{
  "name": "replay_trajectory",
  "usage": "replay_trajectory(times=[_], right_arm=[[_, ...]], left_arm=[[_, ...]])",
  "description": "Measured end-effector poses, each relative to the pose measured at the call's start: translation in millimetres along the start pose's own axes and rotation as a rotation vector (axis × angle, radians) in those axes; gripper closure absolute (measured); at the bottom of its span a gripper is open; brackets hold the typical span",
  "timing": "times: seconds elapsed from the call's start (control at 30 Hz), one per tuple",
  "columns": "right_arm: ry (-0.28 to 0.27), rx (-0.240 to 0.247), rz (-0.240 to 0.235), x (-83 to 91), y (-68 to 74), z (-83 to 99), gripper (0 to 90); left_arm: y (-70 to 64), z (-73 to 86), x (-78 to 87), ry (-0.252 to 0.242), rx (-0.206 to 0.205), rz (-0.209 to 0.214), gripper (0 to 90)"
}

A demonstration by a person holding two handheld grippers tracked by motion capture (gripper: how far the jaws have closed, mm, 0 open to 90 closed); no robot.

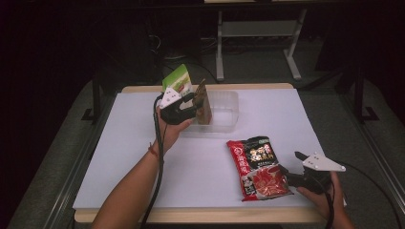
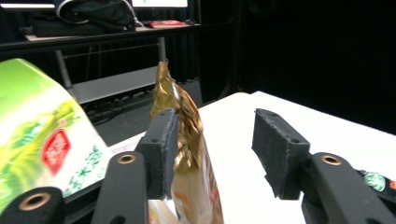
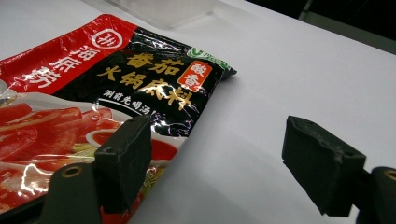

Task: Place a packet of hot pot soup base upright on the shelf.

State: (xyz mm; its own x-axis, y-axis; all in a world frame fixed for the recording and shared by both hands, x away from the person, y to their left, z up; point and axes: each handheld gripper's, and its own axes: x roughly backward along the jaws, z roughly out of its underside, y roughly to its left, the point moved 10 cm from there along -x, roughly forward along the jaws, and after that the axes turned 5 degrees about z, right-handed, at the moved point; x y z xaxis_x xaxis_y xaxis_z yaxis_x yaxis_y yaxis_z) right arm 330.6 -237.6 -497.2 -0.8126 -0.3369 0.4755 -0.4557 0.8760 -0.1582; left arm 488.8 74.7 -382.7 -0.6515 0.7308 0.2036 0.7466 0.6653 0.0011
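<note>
High view: your left gripper [image 1: 193, 102], jaws apart, touches the gold snack packet [image 1: 204, 107] over the clear tray [image 1: 229, 107]; your right gripper [image 1: 286, 164] gapes beside the red hotpot-base pouch [image 1: 255, 167]

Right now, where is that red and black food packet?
The red and black packet lies flat on the white table, near its front right edge in the high view. It sits just left of the right gripper, below the clear tray.
</note>
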Motion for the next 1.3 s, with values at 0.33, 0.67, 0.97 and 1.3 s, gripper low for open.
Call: replay_trajectory(times=[0.33, 0.67, 0.97, 1.3], right_arm=[[0.001, 0.001, -0.005, -0.2, 1.0, 0.0, 23.6], [0.007, 0.006, -0.009, -1.0, 2.6, 0.7, 23.6], [0.010, -0.006, -0.031, -1.4, 6.5, 0.0, 23.6], [0.074, -0.033, -0.100, -4.9, 18.4, 1.3, 23.1]], left_arm=[[-9.9, 10.2, 22.6, 0.064, -0.083, 0.035, 40.3], [-21.2, 22.1, 52.1, 0.104, -0.126, 0.073, 35.8], [-31.2, 51.0, 74.7, 0.173, -0.150, 0.110, 33.8], [-38.1, 96.0, 106.0, 0.286, -0.151, 0.129, 32.3]])
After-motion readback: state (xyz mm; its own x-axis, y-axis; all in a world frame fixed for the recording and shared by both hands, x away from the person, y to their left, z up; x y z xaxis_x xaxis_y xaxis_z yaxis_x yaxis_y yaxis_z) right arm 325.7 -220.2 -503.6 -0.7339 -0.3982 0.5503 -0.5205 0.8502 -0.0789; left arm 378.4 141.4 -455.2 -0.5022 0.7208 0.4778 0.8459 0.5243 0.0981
